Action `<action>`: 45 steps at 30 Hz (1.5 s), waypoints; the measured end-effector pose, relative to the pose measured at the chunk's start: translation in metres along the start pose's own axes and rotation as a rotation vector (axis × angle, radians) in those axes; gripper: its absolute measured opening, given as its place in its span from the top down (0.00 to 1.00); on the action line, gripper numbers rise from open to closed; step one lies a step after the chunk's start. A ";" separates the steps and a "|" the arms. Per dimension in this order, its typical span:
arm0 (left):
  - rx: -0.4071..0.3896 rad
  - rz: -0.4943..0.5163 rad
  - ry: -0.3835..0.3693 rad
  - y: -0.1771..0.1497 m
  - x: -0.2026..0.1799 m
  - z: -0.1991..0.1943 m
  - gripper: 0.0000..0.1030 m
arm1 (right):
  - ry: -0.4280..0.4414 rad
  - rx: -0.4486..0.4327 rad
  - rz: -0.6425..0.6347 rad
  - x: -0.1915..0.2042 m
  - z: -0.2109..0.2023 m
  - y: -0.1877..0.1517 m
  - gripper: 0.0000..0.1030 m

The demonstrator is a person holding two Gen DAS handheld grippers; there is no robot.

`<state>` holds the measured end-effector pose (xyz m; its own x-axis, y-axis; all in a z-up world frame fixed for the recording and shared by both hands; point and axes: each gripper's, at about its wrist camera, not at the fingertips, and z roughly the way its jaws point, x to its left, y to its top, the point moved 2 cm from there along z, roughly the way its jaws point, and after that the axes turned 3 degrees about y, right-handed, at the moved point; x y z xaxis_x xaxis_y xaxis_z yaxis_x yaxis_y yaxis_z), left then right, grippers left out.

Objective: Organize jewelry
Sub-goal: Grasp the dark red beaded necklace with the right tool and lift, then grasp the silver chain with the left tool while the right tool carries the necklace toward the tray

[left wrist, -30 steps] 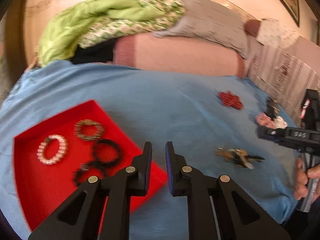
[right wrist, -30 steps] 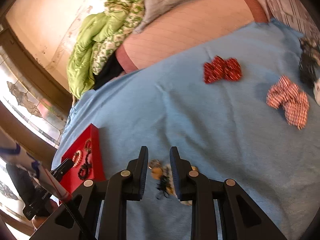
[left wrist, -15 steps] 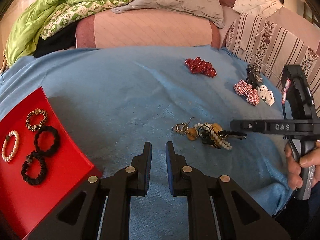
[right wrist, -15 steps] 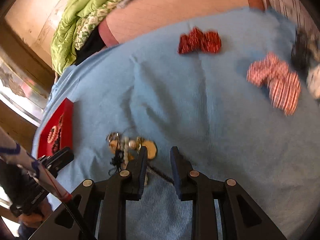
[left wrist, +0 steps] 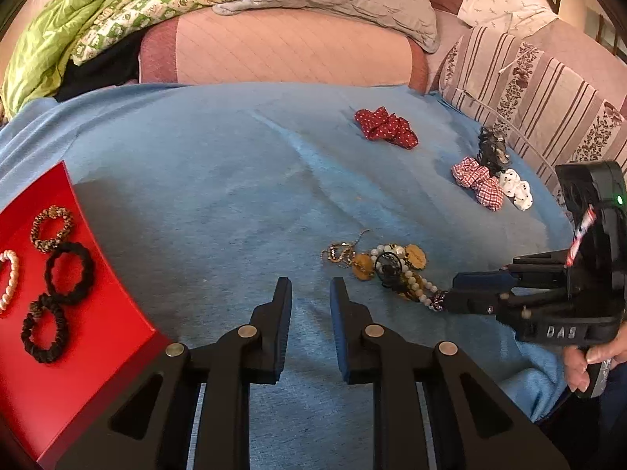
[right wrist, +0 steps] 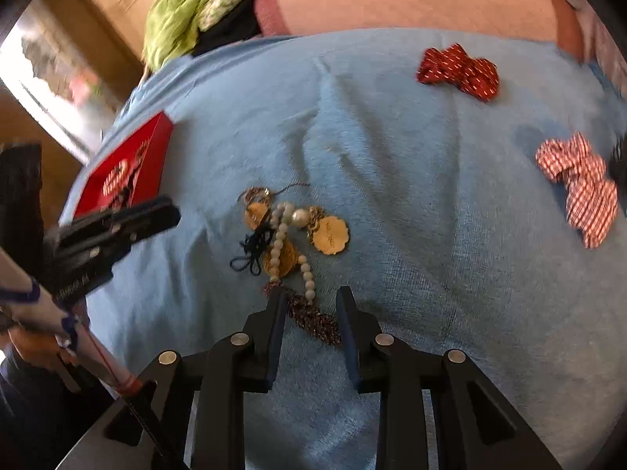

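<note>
Jewelry pile point(left wrist: 386, 270), a tangle of pearl beads, gold medallions, chain and dark cord, lies on the blue blanket point(left wrist: 219, 180) right of centre in the left wrist view. At far left there, the red tray point(left wrist: 74, 364) holds 4 rings: a leopard-print scrunchie point(left wrist: 52, 228), a pearl bracelet point(left wrist: 8, 279) and 2 black scrunchies point(left wrist: 69, 273). The left tongs point(left wrist: 310, 293) hover above bare blanket, jaws parted by a narrow gap, holding nothing. Further right, the right tongs point(left wrist: 450, 297) reach the pile's near end. Only this view shows the white scrunchie point(left wrist: 516, 192) and black clip point(left wrist: 491, 149) beside the checked scrunchie point(left wrist: 477, 186).

The right wrist view shows the right tongs point(right wrist: 309, 295) moderately spread, straddling a dark glittery strand point(right wrist: 313, 319) trailing from the pile point(right wrist: 294, 231), not pinching it. The polka-dot scrunchie point(right wrist: 458, 70) lies well beyond.
</note>
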<state>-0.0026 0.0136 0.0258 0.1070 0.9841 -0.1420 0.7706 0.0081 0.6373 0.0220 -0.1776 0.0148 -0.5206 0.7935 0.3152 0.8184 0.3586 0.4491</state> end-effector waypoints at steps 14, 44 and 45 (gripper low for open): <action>0.059 0.011 -0.074 -0.002 -0.013 0.013 0.80 | -0.164 0.021 -0.187 0.009 0.002 -0.007 0.90; 0.027 0.028 -0.011 0.019 -0.035 0.057 0.88 | 0.009 -0.217 0.006 0.008 -0.036 0.022 0.90; 0.017 0.036 -0.008 0.020 -0.036 0.054 0.88 | 0.011 -0.220 0.006 0.009 -0.036 0.023 0.90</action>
<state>0.0430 -0.0310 0.0022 0.1398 0.9822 -0.1259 0.7768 -0.0300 0.6290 0.0276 -0.1802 0.0583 -0.5197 0.7894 0.3268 0.7491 0.2371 0.6186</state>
